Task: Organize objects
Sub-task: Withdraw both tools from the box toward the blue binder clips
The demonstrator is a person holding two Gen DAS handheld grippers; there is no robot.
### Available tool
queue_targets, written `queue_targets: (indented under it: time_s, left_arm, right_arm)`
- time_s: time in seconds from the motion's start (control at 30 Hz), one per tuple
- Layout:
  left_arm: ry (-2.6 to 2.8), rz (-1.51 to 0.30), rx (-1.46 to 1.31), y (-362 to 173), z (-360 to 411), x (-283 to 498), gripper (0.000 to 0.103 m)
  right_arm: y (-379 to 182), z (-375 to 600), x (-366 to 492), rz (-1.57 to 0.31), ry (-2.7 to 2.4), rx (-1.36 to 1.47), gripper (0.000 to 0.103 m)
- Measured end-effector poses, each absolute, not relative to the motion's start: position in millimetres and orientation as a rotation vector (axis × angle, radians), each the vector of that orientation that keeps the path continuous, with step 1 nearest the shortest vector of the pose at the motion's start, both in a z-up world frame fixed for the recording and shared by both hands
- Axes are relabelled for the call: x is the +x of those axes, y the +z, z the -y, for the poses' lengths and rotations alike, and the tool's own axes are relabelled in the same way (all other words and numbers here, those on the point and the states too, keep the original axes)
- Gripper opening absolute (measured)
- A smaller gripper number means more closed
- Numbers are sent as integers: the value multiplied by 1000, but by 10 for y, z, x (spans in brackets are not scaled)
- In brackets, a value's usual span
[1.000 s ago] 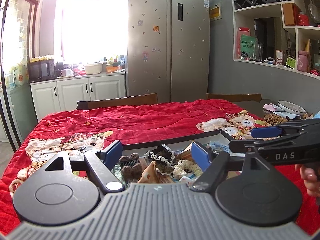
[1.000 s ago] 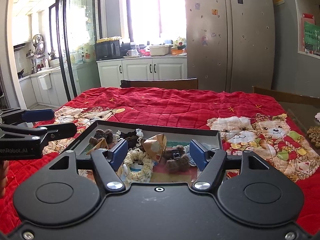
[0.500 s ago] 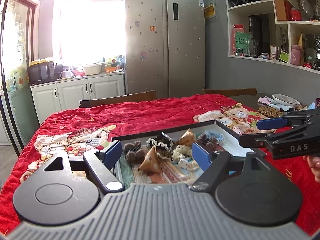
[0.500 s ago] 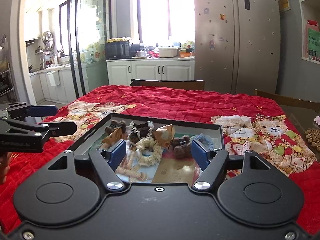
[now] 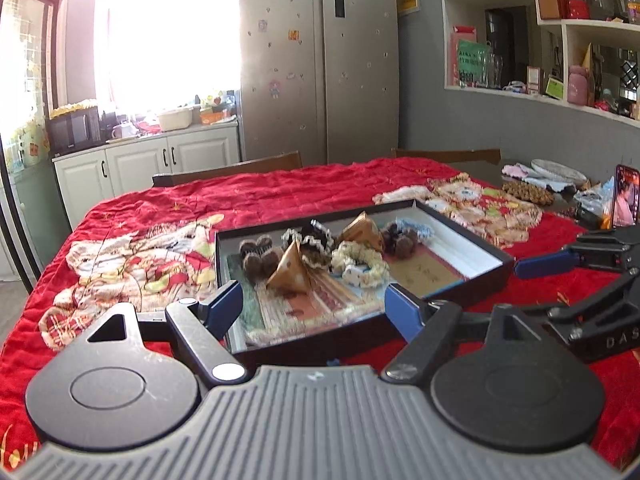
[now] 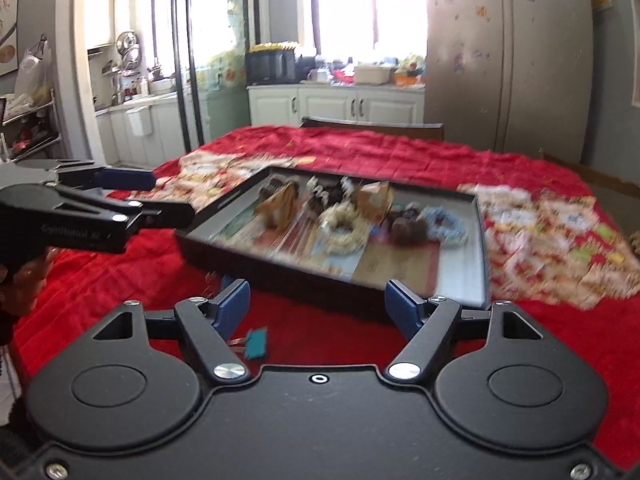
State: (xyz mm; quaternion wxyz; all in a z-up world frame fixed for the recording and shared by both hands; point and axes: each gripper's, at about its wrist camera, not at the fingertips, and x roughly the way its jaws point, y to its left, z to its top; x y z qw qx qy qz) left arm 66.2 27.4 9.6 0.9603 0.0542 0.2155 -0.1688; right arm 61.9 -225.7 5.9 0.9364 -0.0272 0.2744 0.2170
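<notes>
In the left wrist view, the left gripper (image 5: 314, 306) fills the bottom of the frame with its blue-padded jaws spread wide and nothing between them, its fingertips just at the near edge of a black tray (image 5: 472, 240). The tray sits mid-frame on a counter covered by a red quilt (image 5: 280, 196) with bear patterns. Inside the tray lie a tan cone (image 5: 292, 268), brown pompoms (image 5: 260, 258), a dark lace scrunchie (image 5: 310, 240), a cream scrunchie (image 5: 360, 262), a second tan cone (image 5: 362, 230), another dark brown cluster (image 5: 400, 238) and a pale blue scrunchie (image 5: 418, 228), all bunched toward the far half over printed paper lining. The right gripper (image 5: 560, 264) reaches in from the right edge, beside the tray's right wall. A phone (image 5: 624, 202) stands at the right edge of the frame. In the right wrist view, which is blurred, the right gripper (image 6: 318, 308) is likewise released, jaws wide apart and empty, short of the tray's near wall (image 6: 280, 268). A small teal item (image 6: 256, 342) lies on the quilt between its fingers, near the left one; what it is cannot be told. The left gripper (image 6: 156, 192) enters from the left edge, pointing at the tray's left corner, with a hand (image 6: 24, 276) below it.
</notes>
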Motion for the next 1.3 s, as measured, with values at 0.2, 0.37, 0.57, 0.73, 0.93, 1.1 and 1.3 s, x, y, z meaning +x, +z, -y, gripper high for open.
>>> queue_targets:
  time_s: [0.2, 0.37, 0.57, 0.73, 0.93, 1.1, 1.3]
  left_arm:
    - [-353, -474, 95, -31, -315, 629, 86]
    - [-361, -510, 97, -178, -295, 622, 86]
    - [-368, -546, 80, -355, -259, 686, 86]
    - [-355, -563, 74, -494, -210, 750, 86]
    - [-321, -576, 34, -566, -199, 827, 86]
    - [-315, -610, 10, -627, -161, 871, 79]
    - [-290, -628, -35, -651, -126, 919, 71]
  right_arm:
    - [-124, 2113, 539, -590, 524, -63, 75]
    - [-295, 1966, 581, -623, 555, -75, 75]
    - [-446, 1830, 665, -638, 565, -96, 72]
    - [-556, 1722, 716, -650, 562, -145, 66]
    - [-568, 1698, 744, -641, 542, -161, 49]
    - [-567, 1706, 743, -638, 538, -167, 46]
    - [-560, 1736, 729, -633, 530, -182, 46]
